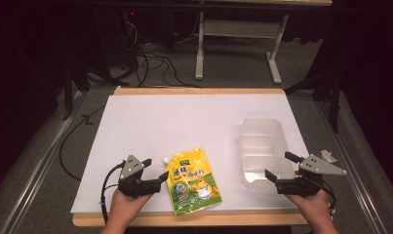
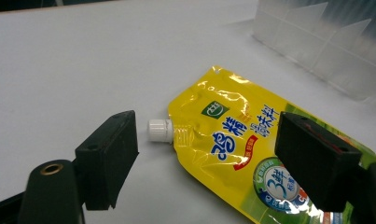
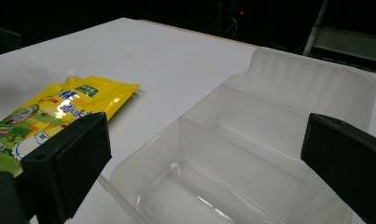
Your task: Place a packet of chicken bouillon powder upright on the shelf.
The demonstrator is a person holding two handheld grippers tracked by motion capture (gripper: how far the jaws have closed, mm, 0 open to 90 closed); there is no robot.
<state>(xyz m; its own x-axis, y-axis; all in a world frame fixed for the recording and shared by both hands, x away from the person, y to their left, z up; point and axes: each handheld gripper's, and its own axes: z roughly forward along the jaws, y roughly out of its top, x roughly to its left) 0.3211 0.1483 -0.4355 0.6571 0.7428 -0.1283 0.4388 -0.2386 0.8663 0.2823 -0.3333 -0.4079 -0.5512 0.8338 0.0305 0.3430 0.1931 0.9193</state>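
Pouch (image 1: 193,181) of yellow and green foil lies flat on the white counter (image 1: 184,122) at the lower middle of the high view, its white screw cap (image 1: 163,160) pointing toward the upper left of the frame. Just left of it the left tool (image 1: 155,174) rests low over the counter, held by a hand (image 1: 126,204) that comes in from the bottom edge. In the left gripper view the two black jaws stand wide apart with nothing pressed between them; the cap (image 2: 159,130) and the pouch's top corner (image 2: 232,140) lie on the counter beyond and between the jaw tips, not touched by either one

At the lower right of the high view the right tool (image 1: 278,167) sits against the near end of a clear plastic tray (image 1: 262,146) with compartments, which stands on the counter well apart from the pouch. In the right gripper view its jaws are spread wide too, holding nothing, with the tray's (image 3: 251,154) near compartment just ahead of them and the pouch (image 3: 55,112) off at the left of the frame
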